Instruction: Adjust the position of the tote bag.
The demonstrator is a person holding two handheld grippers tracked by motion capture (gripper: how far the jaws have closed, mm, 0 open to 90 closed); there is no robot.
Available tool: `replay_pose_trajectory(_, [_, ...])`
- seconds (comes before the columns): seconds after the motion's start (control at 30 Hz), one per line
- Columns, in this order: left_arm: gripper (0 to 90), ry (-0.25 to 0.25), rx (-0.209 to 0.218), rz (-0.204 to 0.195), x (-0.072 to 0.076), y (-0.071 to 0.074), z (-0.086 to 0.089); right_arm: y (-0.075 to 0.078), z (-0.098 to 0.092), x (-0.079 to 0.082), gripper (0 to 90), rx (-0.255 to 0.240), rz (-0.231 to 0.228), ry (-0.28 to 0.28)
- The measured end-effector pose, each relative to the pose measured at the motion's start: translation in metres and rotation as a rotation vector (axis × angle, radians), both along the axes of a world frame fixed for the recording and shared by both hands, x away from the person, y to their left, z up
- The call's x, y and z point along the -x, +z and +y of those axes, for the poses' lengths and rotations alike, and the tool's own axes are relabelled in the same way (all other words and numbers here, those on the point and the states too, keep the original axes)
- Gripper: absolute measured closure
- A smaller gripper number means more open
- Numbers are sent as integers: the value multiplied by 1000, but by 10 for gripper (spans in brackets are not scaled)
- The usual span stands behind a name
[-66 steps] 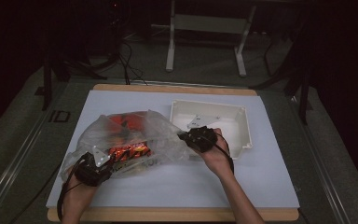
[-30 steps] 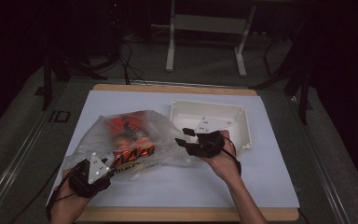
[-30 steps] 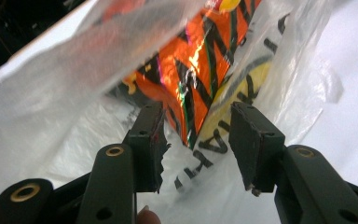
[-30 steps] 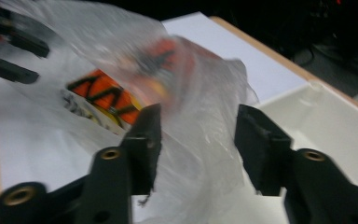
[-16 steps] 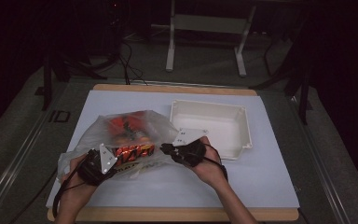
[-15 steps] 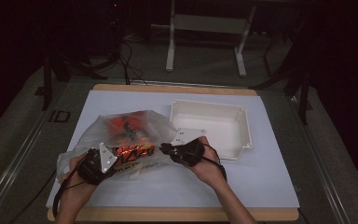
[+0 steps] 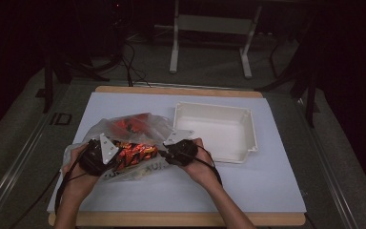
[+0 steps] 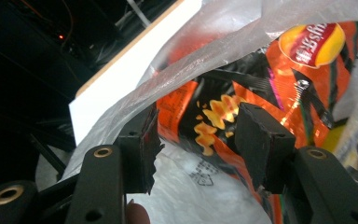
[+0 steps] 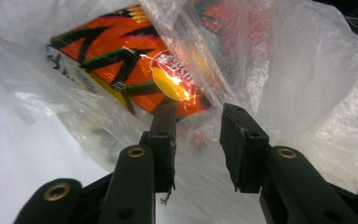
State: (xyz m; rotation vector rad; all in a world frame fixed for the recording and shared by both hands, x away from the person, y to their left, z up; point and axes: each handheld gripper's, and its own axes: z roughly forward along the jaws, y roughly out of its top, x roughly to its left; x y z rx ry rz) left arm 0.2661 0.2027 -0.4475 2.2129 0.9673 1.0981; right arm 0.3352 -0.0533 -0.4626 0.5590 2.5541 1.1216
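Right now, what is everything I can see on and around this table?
Clear plastic bag: one, see-through, left half of the table, crumpled, lying open.
Snack packets: at least two, orange-red with black stripes, inside the bag; the near one lies between the two grippers.
Tray: one, white, shallow, right of the bag, nothing in it.
Table: one, white top with a wooden edge.
Stand legs: pale metal, on the dark floor beyond the table.
Left gripper: one, black, fingers apart at the bag's mouth, just been opening.
Right gripper: one, black, fingers apart around bag film, just been opening.
Hands: two, holding the grippers.
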Motion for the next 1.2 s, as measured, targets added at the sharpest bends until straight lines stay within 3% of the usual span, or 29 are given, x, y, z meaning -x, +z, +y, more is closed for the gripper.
replay_pose_trajectory(0.2, [506, -11, -3, -35, 1, 1, 0, 4, -2, 0, 782, -20, -12, -13])
replay_pose_trajectory(0.33, [570, -59, 47, -19, 6, 4, 3, 10, -7, -1, 898, -45, -33, -32])
replay_pose_trajectory(0.37, [603, -85, 73, 9, 8, 6, 5, 12, -7, -1, 899, -48, -40, -36])
replay_pose_trajectory(0.47, [661, -123, 107, 25, 13, 7, 8, 16, -8, -1, 900, -57, -53, -36])
replay_pose_trajectory(0.67, [599, -122, 106, -10, 26, 7, 15, 23, -9, -2, 900, -69, -57, -34])
replay_pose_trajectory(0.7, [591, -122, 106, -10, 26, 7, 15, 23, -10, -2, 893, -68, -57, -29])
replay_pose_trajectory(0.73, [585, -120, 101, -14, 27, 8, 17, 23, -10, -1, 804, -71, -51, -16])
replay_pose_trajectory(0.77, [583, -120, 101, -14, 27, 8, 17, 23, -10, -1, 804, -71, -51, -16])
replay_pose_trajectory(0.87, [577, -113, 95, -17, 27, 9, 19, 24, -8, 3, 545, -99, -74, 40])
replay_pose_trajectory(1.0, [574, -109, 96, -26, 25, 10, 17, 21, 2, 4, 477, -17, -118, 52])
replay_pose_trajectory(1.07, [573, -108, 92, -25, 24, 10, 16, 17, 6, 1, 483, 13, -108, 60])
replay_pose_trajectory(1.13, [573, -109, 89, -28, 22, 11, 16, 13, 10, -1, 514, 52, -128, 44])
replay_pose_trajectory(1.2, [571, -103, 89, -35, 22, 12, 17, 11, 11, -2, 671, 67, -120, 54])
